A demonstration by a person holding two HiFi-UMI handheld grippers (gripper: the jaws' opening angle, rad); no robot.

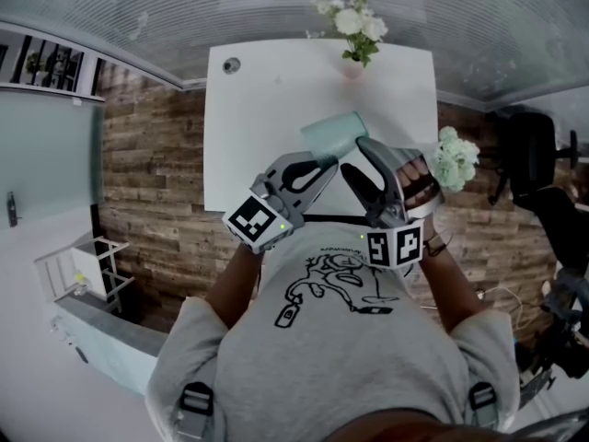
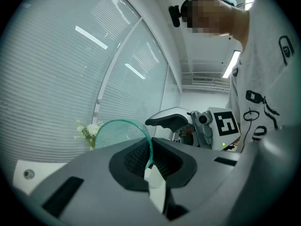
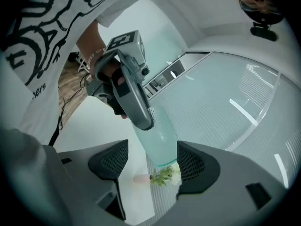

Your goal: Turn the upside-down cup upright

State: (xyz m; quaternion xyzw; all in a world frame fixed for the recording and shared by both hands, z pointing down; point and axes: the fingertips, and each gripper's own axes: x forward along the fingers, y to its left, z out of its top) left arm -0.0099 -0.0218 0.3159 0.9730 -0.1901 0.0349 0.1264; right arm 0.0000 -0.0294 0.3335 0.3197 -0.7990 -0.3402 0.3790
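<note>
Teal translucent cup (image 1: 333, 134) held tilted in the air above the white table (image 1: 258, 136).
The left gripper (image 2: 150, 160) is pinched tight on the cup's wall at the rim, over the table's near edge. The right gripper (image 3: 153, 161) stands spread, with the cup's other end between its pads; whether it touches them is unclear. A flower vase (image 1: 354, 40) stands at the table's far edge.

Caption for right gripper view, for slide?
Left gripper clamps a translucent pale-green plastic cup, poised between the right gripper's open jaws.
</note>
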